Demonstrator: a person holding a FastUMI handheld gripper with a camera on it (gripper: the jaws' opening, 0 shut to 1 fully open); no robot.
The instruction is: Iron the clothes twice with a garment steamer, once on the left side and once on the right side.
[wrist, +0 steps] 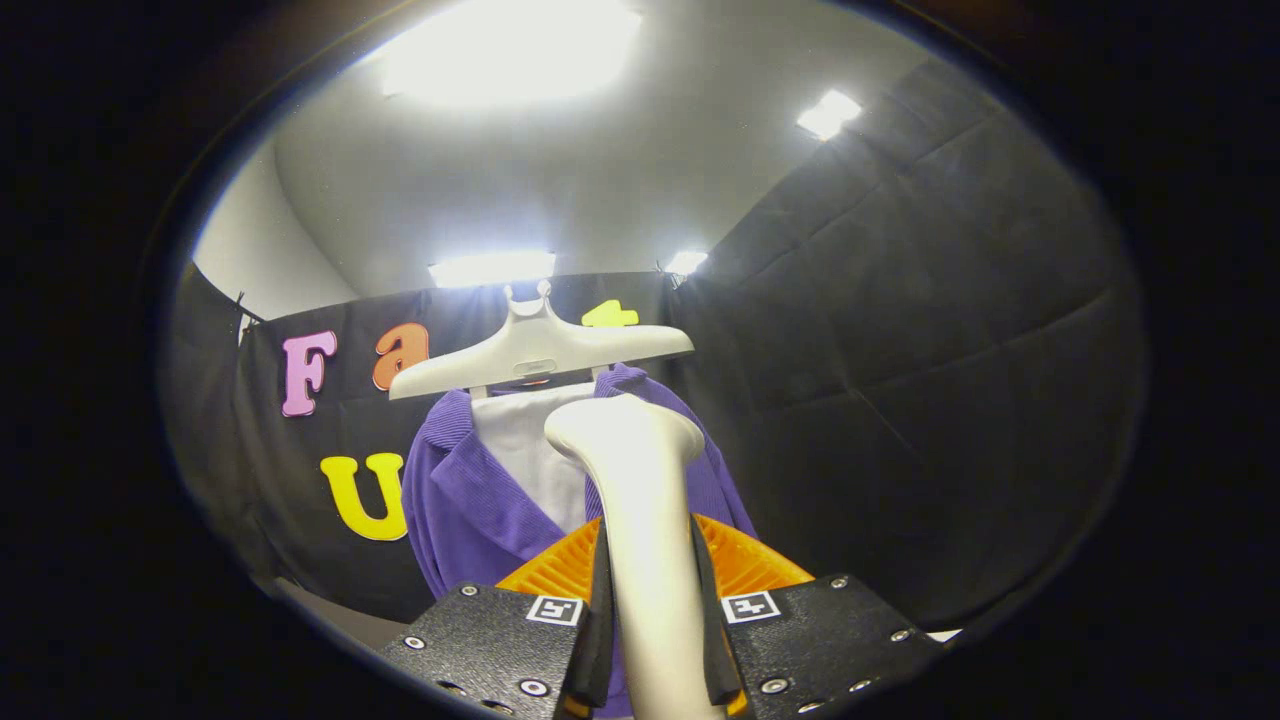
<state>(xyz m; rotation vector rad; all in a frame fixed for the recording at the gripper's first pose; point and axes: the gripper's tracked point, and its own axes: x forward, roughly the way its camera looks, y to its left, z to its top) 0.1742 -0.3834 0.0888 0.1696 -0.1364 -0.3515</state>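
Note:
My gripper (651,590) is shut on the handle of a white garment steamer (640,500), both fingers (598,620) pressing its sides. The steamer's head rises just ahead of the fingers. Beyond it hangs a purple corduroy jacket (470,500) with a white lining, on a white hanger (540,350). The steamer head stands in front of the jacket's right front panel; whether it touches the cloth I cannot tell.
Black cloth walls (900,380) close in the booth behind and to the right of the jacket. Bright ceiling lights (510,50) shine overhead. A pale surface edge (330,610) shows low at the left below the jacket.

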